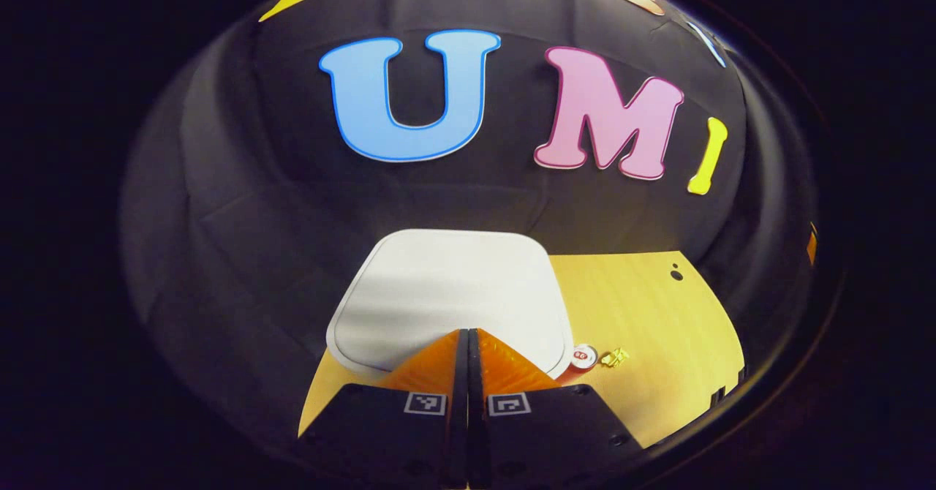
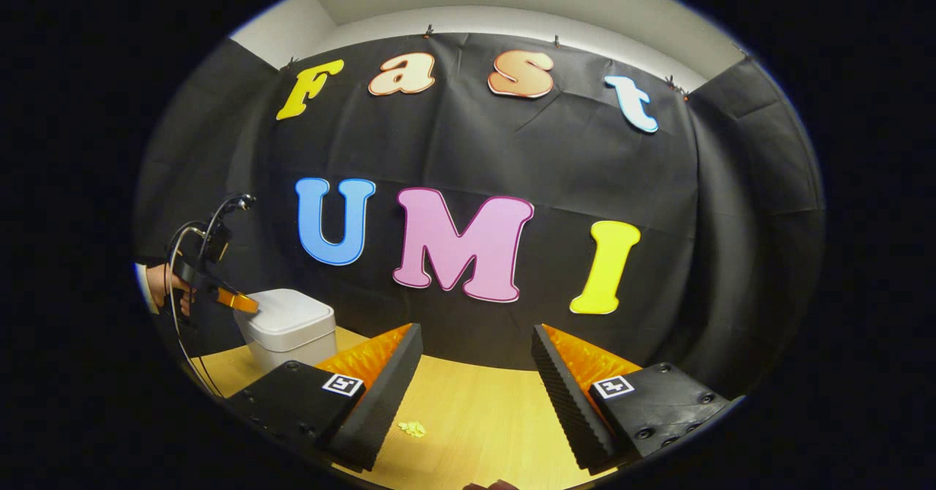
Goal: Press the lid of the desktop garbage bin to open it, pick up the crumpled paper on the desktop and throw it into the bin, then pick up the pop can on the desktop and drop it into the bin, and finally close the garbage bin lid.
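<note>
Pressing step, lid (image 1: 450, 292) closed. Left gripper view: left gripper (image 1: 468, 340) fingers together over the lid's near edge; can (image 1: 583, 357) and paper (image 1: 614, 358) lay beside the bin on the surface (image 1: 658, 329). Right gripper view: right gripper (image 2: 475, 373) fingers apart above paper (image 2: 412, 428), likely light and crushable; bin (image 2: 289, 329) left. No writing legible.

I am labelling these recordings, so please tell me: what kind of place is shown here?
Probably a staged recording booth: black cloth wall, wooden desktop, small white garbage bin.
</note>
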### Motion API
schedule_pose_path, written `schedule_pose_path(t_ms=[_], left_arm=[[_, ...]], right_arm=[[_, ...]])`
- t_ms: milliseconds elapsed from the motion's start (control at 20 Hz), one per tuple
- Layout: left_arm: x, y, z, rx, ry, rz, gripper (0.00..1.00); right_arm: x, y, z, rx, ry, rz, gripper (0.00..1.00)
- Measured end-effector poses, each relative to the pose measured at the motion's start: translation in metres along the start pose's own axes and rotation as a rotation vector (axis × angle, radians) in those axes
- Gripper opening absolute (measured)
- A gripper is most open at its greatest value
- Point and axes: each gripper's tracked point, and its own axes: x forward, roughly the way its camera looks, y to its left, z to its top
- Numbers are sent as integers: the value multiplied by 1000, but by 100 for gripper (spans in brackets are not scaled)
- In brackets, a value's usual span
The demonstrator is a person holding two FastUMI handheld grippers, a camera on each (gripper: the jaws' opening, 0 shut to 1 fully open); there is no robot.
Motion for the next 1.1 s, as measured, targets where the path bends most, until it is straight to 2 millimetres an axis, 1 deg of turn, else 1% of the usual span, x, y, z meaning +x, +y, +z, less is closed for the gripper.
schedule_pose_path(t_ms=[50, 100, 250, 350, 400, 450, 550, 600, 700, 750, 850, 900, 1000, 1100], left_arm=[[5, 1, 5, 27, -12, 11, 10], [2, 1, -4, 35, 24, 28, 7], [-2, 5, -5, 27, 57, 69, 8], [0, 3, -4, 10, 70, 99, 8], [-1, 7, -4, 30, 60, 113, 7], [1, 8, 2, 55, 31, 128, 7], [2, 7, 11, 101, -5, 149, 7], [-2, 5, 13, 85, -7, 150, 8], [-4, -7, 27, 20, -52, 111, 7], [-6, -11, 39, 15, -84, 103, 7], [-19, -10, 57, 35, -140, 90, 7], [-25, -12, 62, 45, -157, 79, 7], [-38, -14, 75, 79, -206, 62, 7], [-52, -15, 87, 110, -259, 52, 8]], right_arm=[[10, -3, -5, 3, 5, 12, 98], [20, -6, -11, 5, 14, 25, 98], [48, -7, -36, 44, 56, 74, 98], [62, -5, -55, 79, 103, 108, 98], [67, -4, -63, 87, 125, 117, 98], [71, -6, -69, 86, 146, 121, 98], [75, -9, -73, 82, 163, 119, 98], [76, -11, -72, 82, 167, 112, 98], [76, -12, -71, 85, 180, 102, 98], [75, -12, -68, 83, 178, 91, 98], [71, -13, -62, 76, 167, 62, 98], [69, -11, -61, 75, 167, 47, 98], [68, -8, -61, 77, 172, 25, 98], [69, -2, -65, 81, 193, 14, 98]])
